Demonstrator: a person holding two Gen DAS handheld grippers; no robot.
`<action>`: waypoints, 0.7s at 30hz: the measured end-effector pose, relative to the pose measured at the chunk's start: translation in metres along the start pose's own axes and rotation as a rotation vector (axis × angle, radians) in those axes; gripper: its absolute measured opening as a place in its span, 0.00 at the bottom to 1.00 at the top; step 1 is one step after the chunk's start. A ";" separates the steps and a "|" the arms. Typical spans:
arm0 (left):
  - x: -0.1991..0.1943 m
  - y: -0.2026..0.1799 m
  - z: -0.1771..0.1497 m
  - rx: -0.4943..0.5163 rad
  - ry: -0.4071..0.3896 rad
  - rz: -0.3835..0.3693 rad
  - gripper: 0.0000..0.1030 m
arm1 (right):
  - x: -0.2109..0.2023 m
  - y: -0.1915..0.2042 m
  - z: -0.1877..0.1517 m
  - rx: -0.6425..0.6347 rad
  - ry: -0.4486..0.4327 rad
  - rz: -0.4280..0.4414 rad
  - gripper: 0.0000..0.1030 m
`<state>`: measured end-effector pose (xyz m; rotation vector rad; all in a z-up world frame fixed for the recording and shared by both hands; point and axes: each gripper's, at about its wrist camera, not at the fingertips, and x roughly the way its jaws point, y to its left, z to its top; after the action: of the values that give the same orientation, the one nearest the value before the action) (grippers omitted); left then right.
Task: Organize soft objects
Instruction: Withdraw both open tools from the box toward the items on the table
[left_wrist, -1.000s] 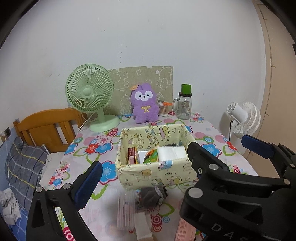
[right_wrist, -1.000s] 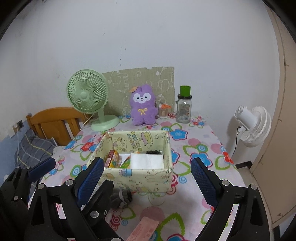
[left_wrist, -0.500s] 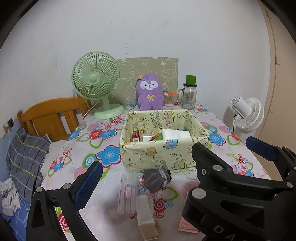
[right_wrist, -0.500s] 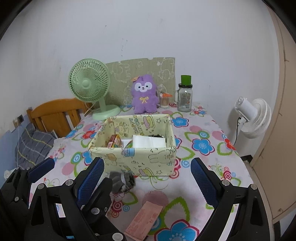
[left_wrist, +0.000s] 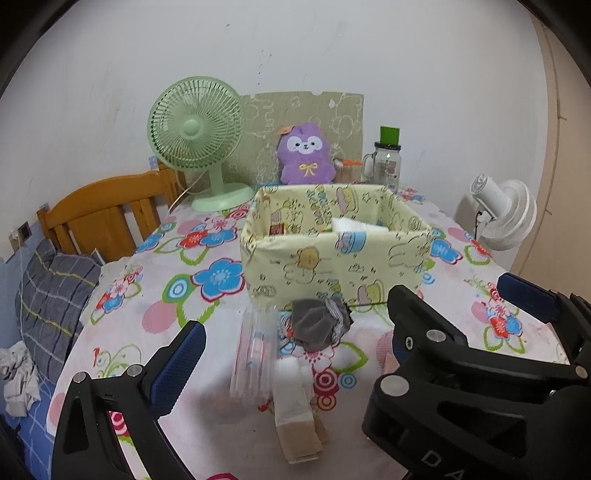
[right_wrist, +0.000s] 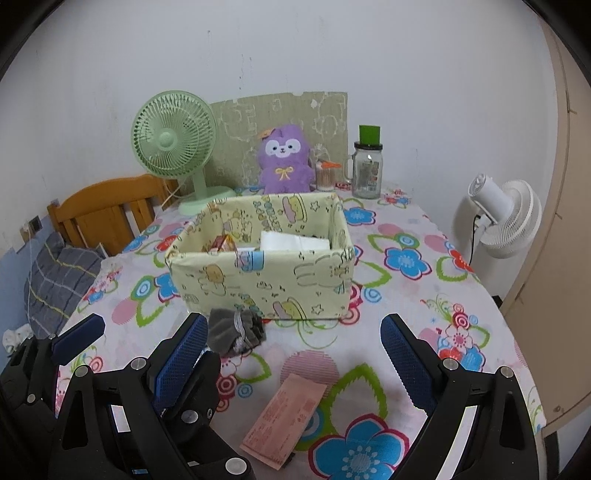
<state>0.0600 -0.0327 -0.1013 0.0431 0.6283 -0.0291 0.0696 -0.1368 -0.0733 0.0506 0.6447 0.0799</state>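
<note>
- The grey sock bundle (left_wrist: 318, 322) lies on the bench, touching the near wall of the yellow fabric box (right_wrist: 258, 280), left of centre.
- Just nearer lie a clear plastic packet (left_wrist: 255, 350) and a white tissue pack (left_wrist: 295, 402); a pink paper packet (right_wrist: 284, 421) lies to the right.
- Left gripper (left_wrist: 291, 354) and right gripper (right_wrist: 295, 354) both hang empty, fingers spread wide.
- Judgement: this is the approach step; next, one gripper should straddle the sock bundle, pinch it and lift it over the box wall.
- The bench wears a flowered cloth (right_wrist: 402, 258); at its far edge stand a green fan (right_wrist: 173, 147), a purple plush (right_wrist: 282, 158) and a glass jar (right_wrist: 366, 166).
- A wooden headboard (left_wrist: 103, 218) is at left, a white fan (right_wrist: 498, 218) at right.
</note>
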 end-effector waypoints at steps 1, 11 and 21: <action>0.002 0.000 -0.003 0.002 0.006 0.008 0.99 | 0.002 0.000 -0.002 -0.002 0.004 -0.001 0.94; 0.017 -0.002 -0.024 -0.015 0.057 0.014 0.96 | 0.017 -0.002 -0.026 0.005 0.057 -0.020 0.94; 0.030 -0.003 -0.043 -0.039 0.122 0.004 0.87 | 0.028 -0.002 -0.043 0.003 0.097 -0.032 0.94</action>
<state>0.0583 -0.0336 -0.1539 0.0081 0.7507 -0.0103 0.0666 -0.1352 -0.1244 0.0393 0.7423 0.0505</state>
